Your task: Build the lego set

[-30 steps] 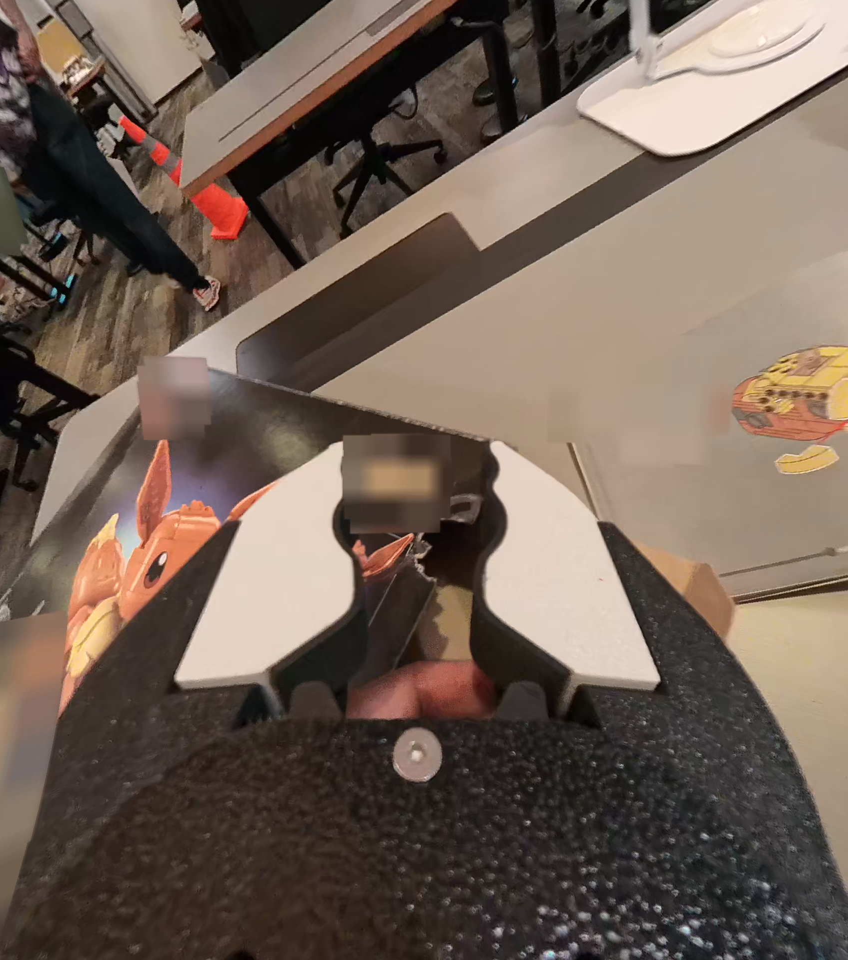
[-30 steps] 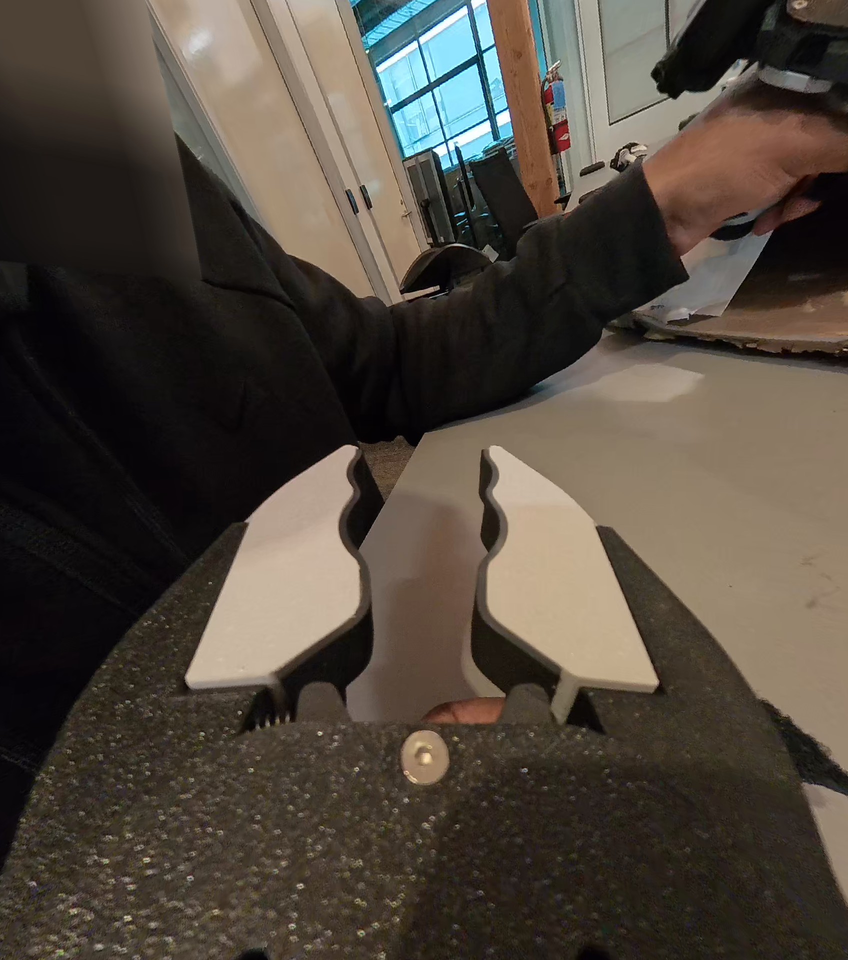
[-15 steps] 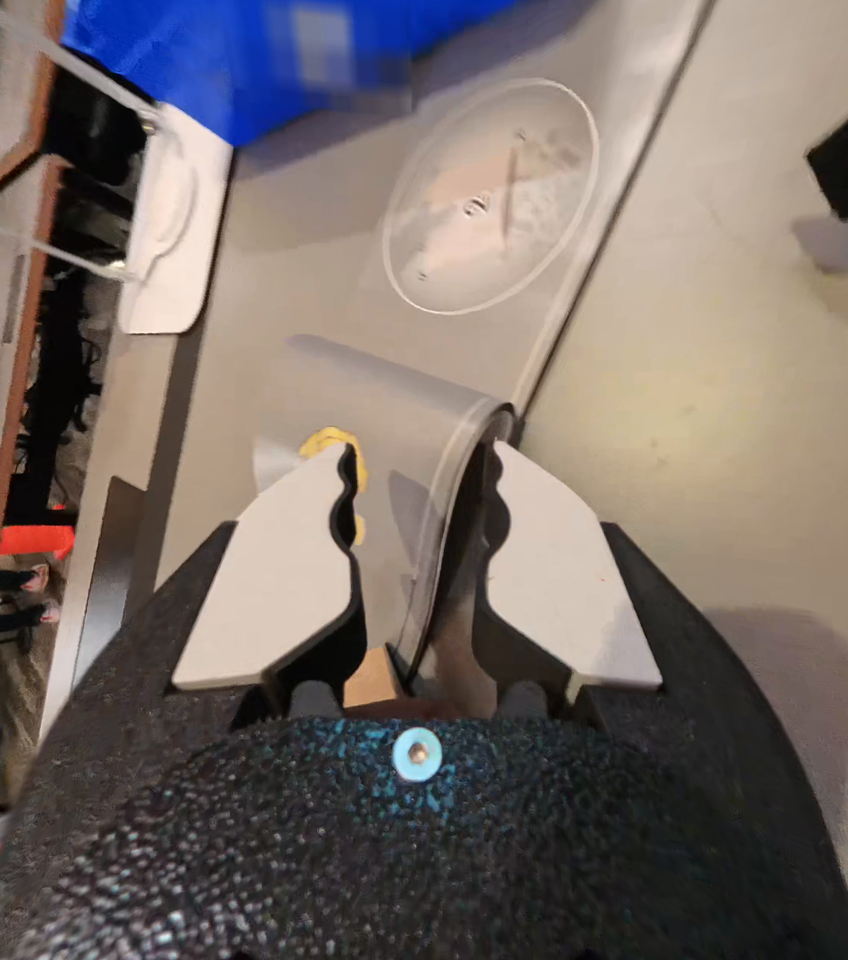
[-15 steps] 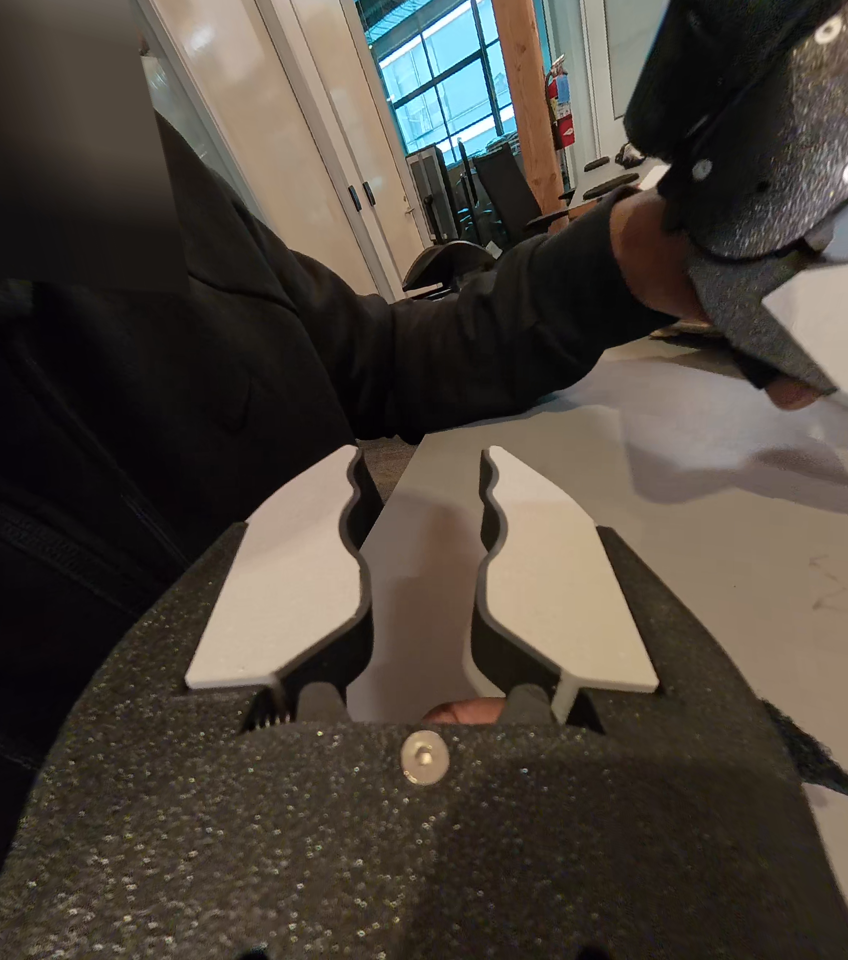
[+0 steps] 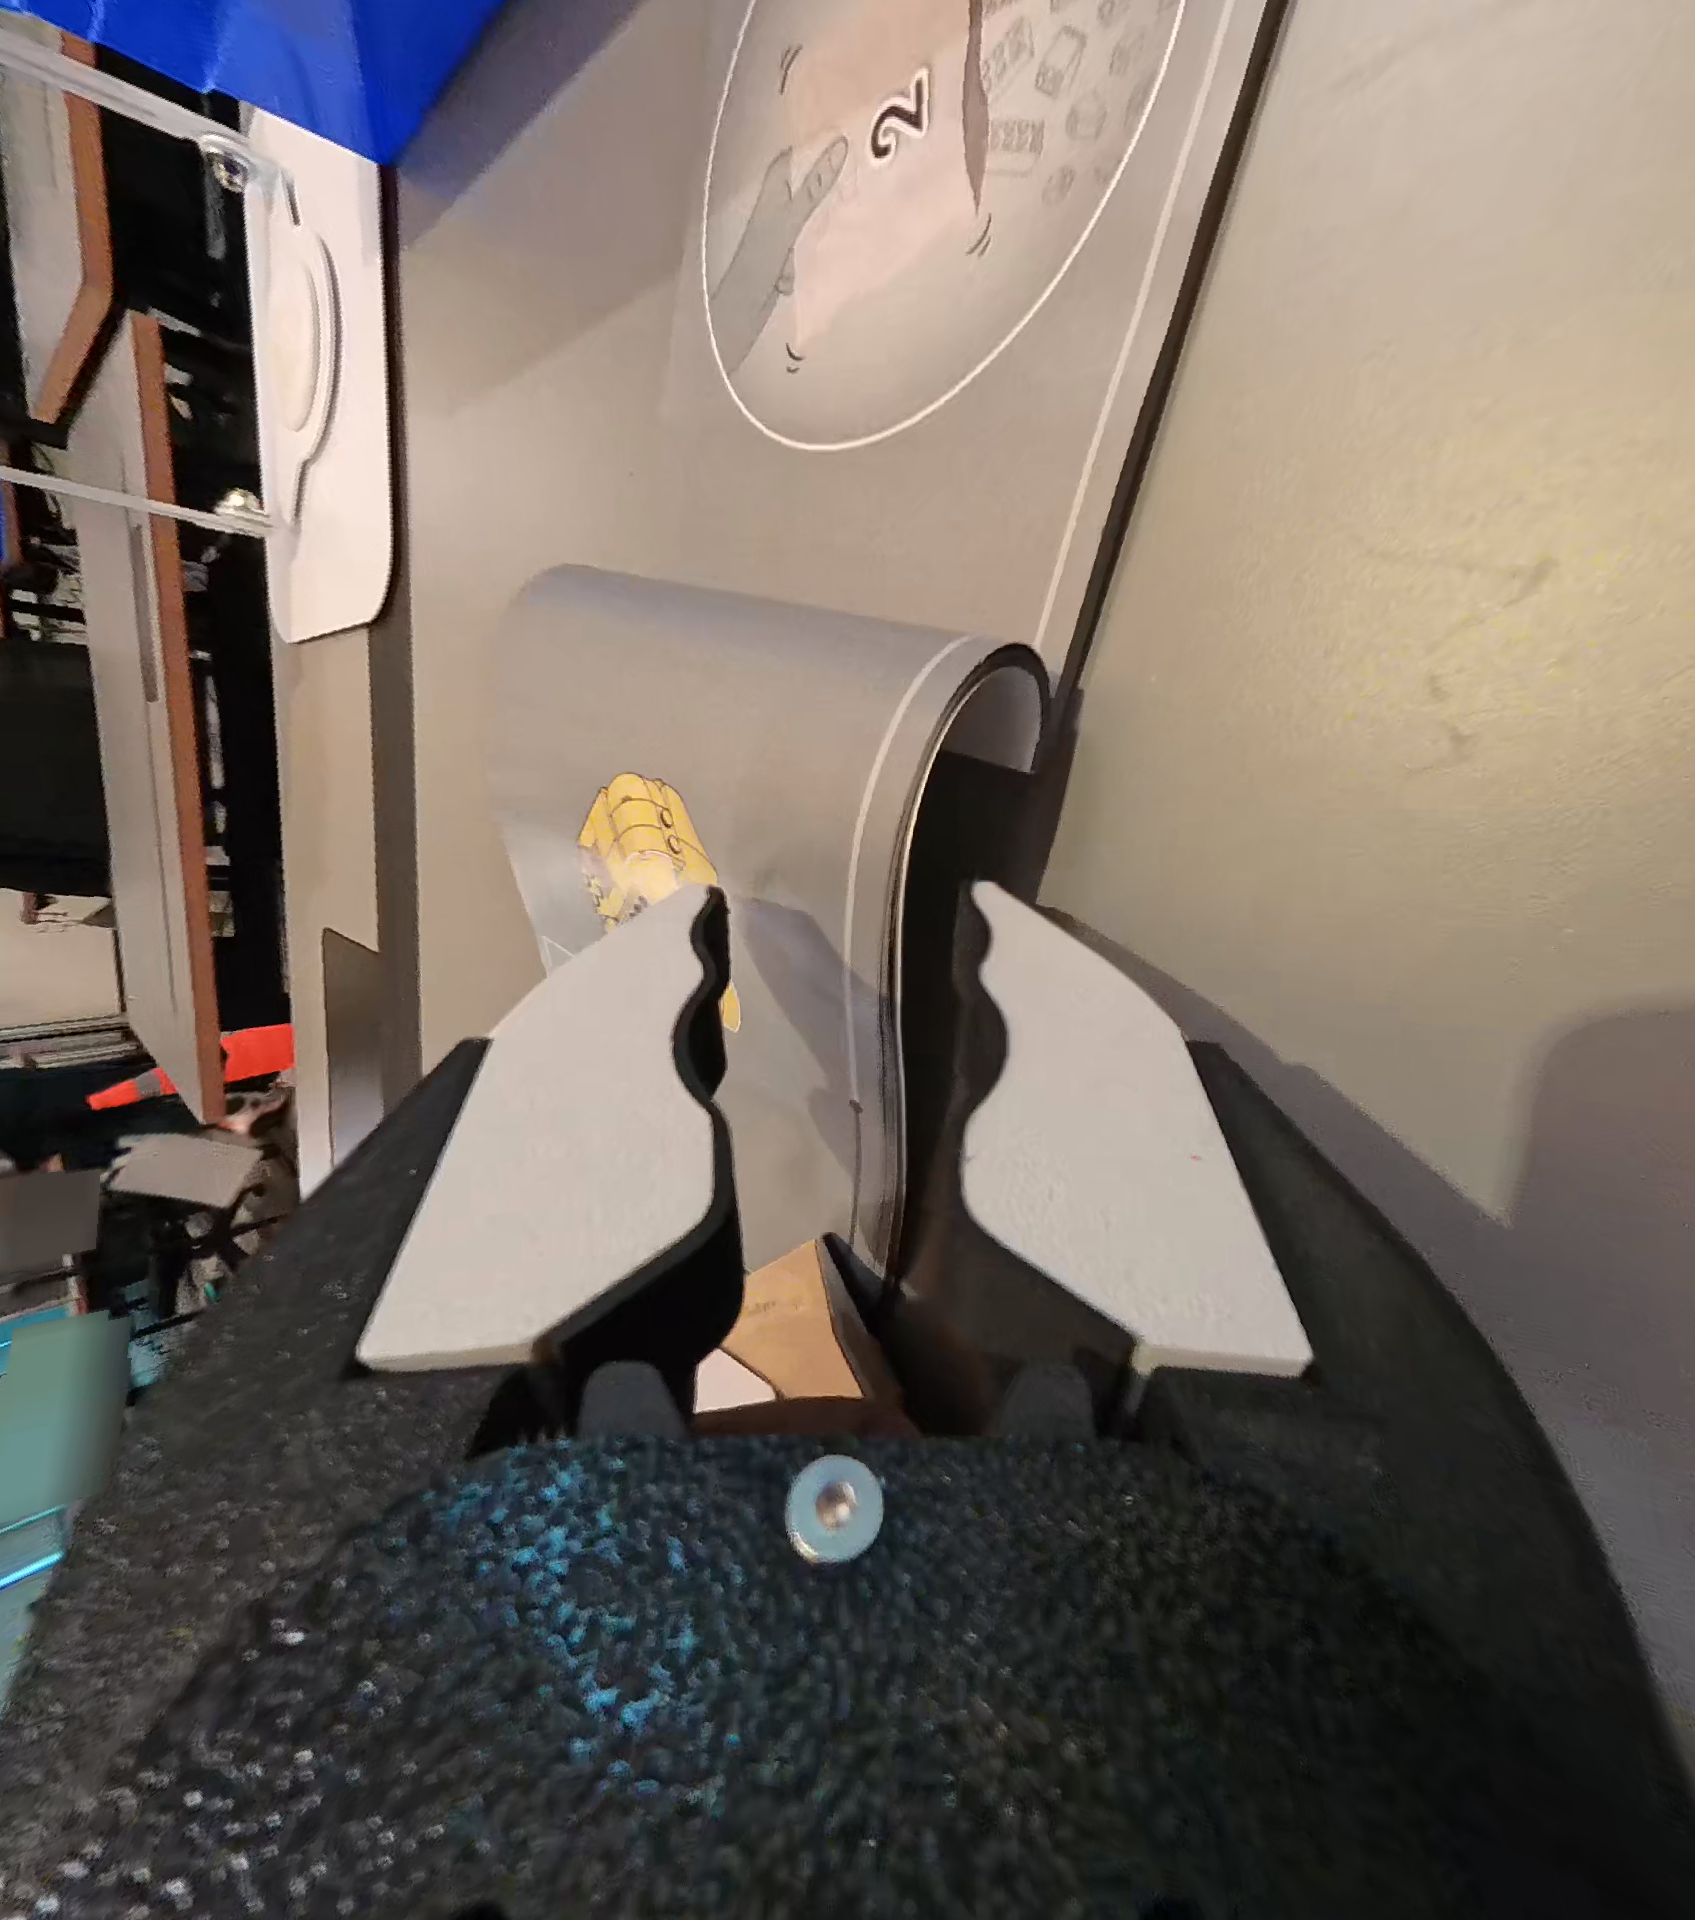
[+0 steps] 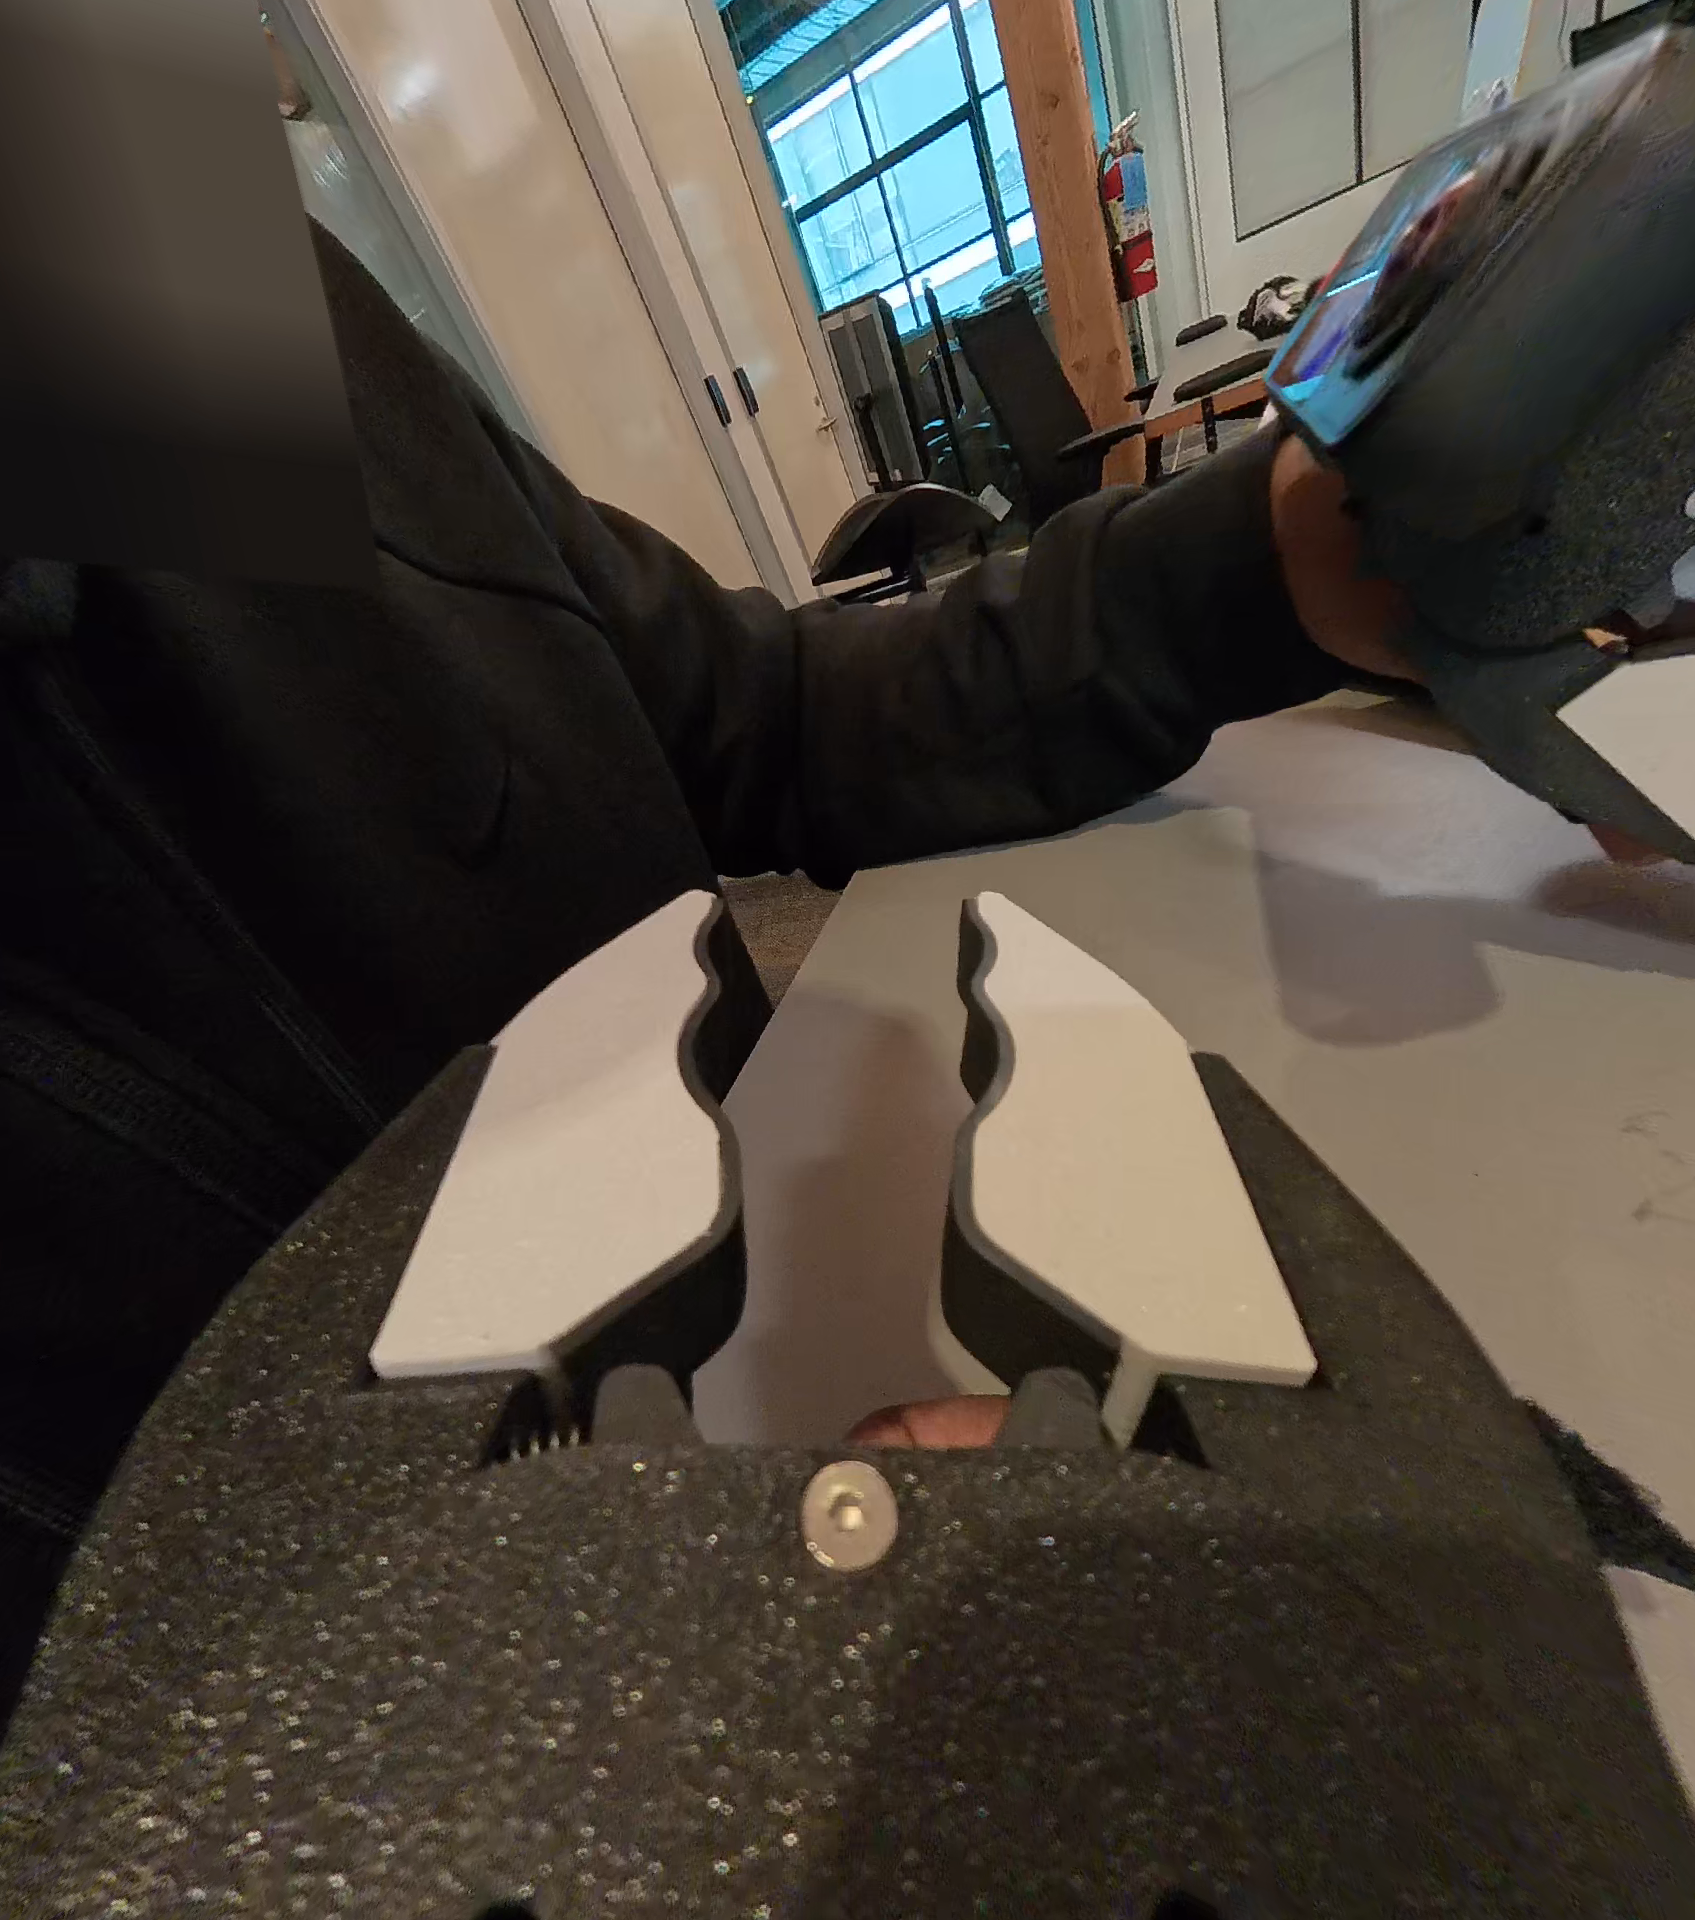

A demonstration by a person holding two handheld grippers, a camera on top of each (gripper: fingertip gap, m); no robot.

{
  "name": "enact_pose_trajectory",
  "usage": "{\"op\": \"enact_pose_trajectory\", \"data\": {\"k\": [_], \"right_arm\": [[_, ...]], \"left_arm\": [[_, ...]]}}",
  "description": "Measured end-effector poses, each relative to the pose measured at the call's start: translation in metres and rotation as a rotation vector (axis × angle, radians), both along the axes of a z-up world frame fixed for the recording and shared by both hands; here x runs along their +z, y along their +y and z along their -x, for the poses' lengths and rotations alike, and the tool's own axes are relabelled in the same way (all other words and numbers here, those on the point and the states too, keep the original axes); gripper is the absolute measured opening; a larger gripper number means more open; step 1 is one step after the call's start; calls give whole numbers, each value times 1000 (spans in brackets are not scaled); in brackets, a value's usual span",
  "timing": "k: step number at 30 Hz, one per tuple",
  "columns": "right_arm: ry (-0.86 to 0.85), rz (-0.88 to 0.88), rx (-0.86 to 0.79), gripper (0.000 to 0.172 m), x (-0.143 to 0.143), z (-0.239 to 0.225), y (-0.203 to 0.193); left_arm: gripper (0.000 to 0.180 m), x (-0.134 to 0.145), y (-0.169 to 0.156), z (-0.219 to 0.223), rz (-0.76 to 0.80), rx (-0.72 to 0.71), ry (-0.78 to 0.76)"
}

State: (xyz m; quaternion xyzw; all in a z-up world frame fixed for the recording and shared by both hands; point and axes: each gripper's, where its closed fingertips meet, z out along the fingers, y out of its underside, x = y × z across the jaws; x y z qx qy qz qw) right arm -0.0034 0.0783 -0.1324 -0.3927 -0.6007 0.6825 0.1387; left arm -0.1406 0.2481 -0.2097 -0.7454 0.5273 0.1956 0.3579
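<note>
Left gripper [image 5: 845,914]: fingers part-spread, the curled page edge of a grey instruction booklet [image 5: 739,717] rising between them; whether either pad presses the page, cannot tell. Booklet lies open on the grey worktop [image 5: 1445,520]. Right gripper [image 6: 838,914]: same moderate spread, nothing between the fingers, low over the worktop edge near a black sleeve [image 6: 926,686].

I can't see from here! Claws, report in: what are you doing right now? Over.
Left claw open, astride the curled edge of a grey booklet page; no squeeze visible. Right claw open, nothing between, over the grey table. Black sleeve ahead.
</note>
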Motion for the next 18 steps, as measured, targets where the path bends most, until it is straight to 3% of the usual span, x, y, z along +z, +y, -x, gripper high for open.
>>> {"op": "enact_pose_trajectory", "data": {"k": [5,18], "right_arm": [[1,1,4,42,0,-1,0],[2,8,5,42,1,-1,0]], "left_arm": [[33,5,1,-1,-46,-28,36],[32,2,-1,-3,-66,-71,107]]}}
